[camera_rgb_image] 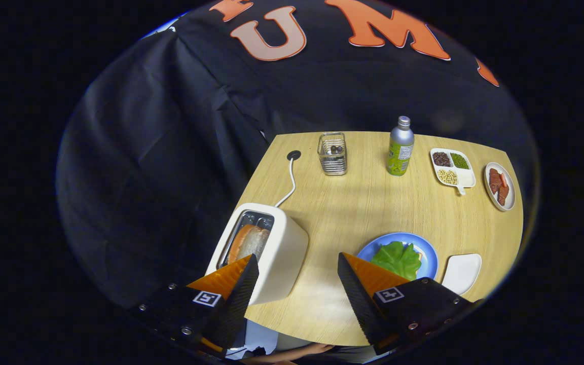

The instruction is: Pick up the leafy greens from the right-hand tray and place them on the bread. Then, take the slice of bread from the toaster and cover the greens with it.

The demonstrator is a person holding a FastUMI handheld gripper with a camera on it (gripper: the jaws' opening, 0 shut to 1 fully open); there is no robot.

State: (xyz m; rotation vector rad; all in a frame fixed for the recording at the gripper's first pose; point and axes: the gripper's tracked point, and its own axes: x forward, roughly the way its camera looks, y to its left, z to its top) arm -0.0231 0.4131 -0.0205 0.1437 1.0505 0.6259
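Already the greens lie on the bread on the blue plate, just beyond the right finger, so the toaster slice is the likely next target. That slice stands upright in the toaster slot just ahead of the left finger — left of the claw's centre line, its long axis running along the slot. The claw hangs wide open, holding nothing, and would need to shift left and drop over the slot.

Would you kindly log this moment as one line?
gripper open | greens on blue plate | bread slice in toaster
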